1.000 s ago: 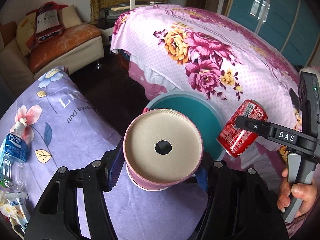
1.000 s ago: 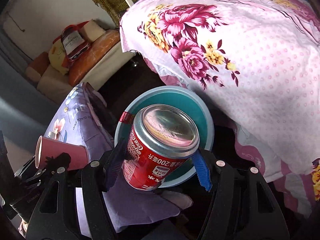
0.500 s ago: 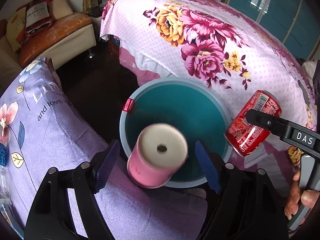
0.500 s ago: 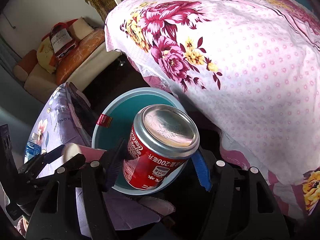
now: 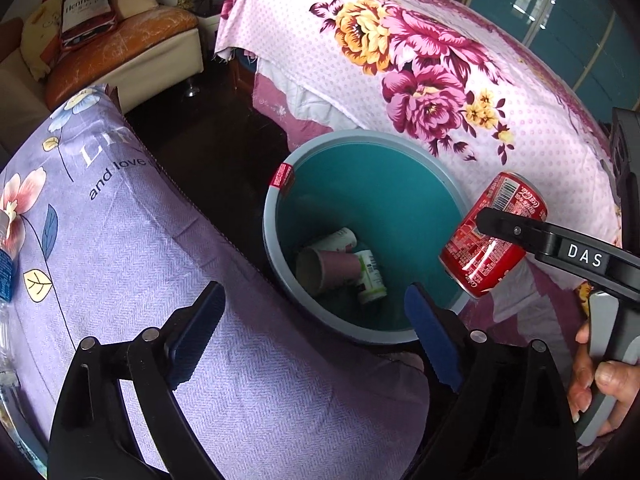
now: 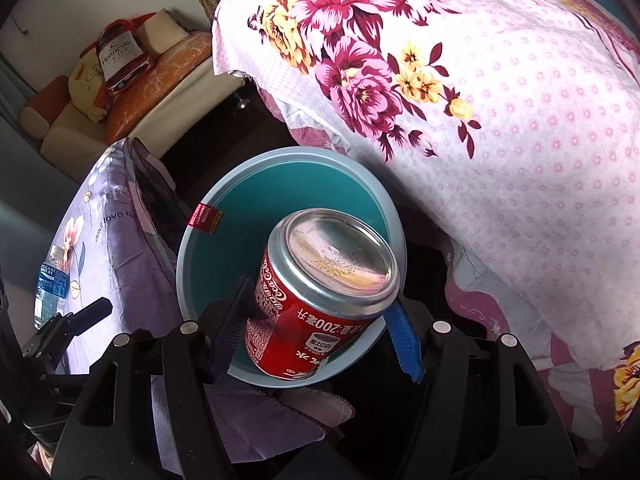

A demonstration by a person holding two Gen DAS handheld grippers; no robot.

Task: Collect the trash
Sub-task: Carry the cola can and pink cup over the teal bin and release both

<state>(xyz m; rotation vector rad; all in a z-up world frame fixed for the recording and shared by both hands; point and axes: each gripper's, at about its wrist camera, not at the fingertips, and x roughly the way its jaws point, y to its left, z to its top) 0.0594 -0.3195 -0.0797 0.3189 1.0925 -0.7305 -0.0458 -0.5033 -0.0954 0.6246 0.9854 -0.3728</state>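
Observation:
A teal bin (image 5: 280,264) with a grey rim stands on the floor between the bed and the lilac-covered surface; it also shows in the right wrist view (image 6: 240,208). A pink paper cup (image 5: 332,269) lies inside it among other cups. My left gripper (image 5: 314,330) is open and empty, just above the bin's near rim. My right gripper (image 6: 320,330) is shut on a red Coca-Cola can (image 6: 316,300) and holds it over the bin's right edge; the can also shows in the left wrist view (image 5: 492,236).
A bed with a pink floral cover (image 5: 440,80) rises right of the bin. A lilac floral cloth (image 5: 120,240) covers the surface on the left, with a Pocari Sweat bottle (image 6: 50,284) on it. A sofa with cushions (image 5: 100,40) stands at the back left.
My left gripper opened and let go of the pink cup, which fell into the bin. My right gripper moved the can a little further over the bin.

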